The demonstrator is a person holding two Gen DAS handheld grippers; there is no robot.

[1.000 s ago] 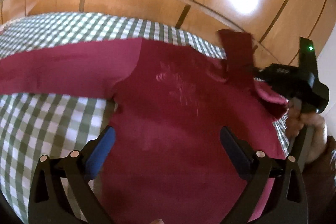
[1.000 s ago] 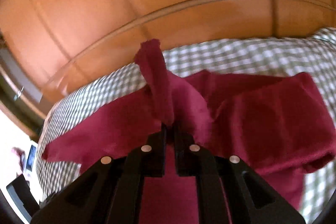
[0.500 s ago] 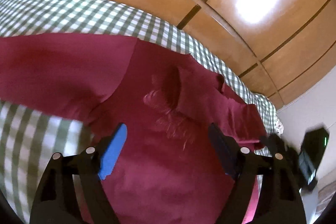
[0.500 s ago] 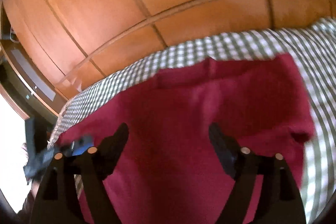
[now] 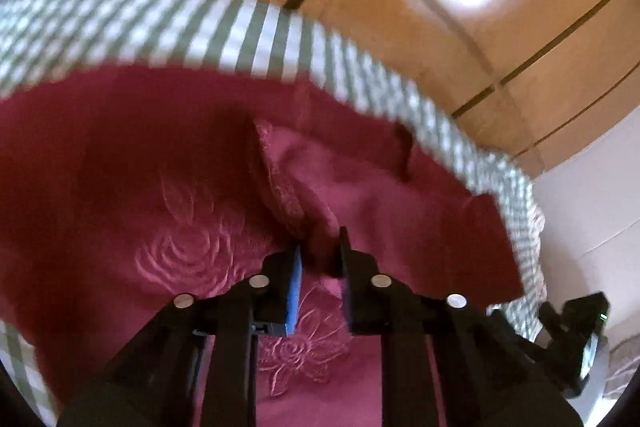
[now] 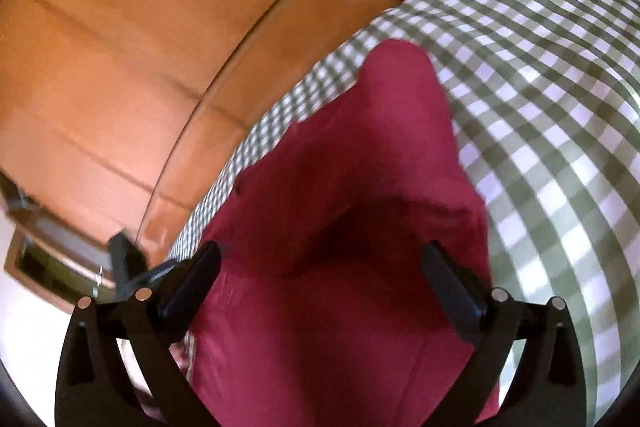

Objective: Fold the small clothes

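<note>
A small dark red garment point(image 5: 132, 163) with embroidered roses lies on a green-and-white checked cloth point(image 5: 160, 27). My left gripper point(image 5: 320, 251) is shut on a raised fold of the garment near its middle, pinching the fabric between its fingers. My right gripper point(image 6: 320, 267) is open and empty, hovering over another part of the red garment point(image 6: 360, 167), which tapers to a rounded end on the checked cloth point(image 6: 540, 107). The right gripper also shows at the lower right of the left wrist view point(image 5: 576, 327).
A brown tiled floor point(image 6: 140, 27) lies beyond the cloth's edge. A white wall point(image 5: 592, 195) stands at the right in the left wrist view. A dark gripper part point(image 6: 124, 259) shows at the left of the right wrist view.
My left gripper has moved in and shut on a fold of the garment. My right gripper let go of the fabric it held and stays open, shifted over the garment's end.
</note>
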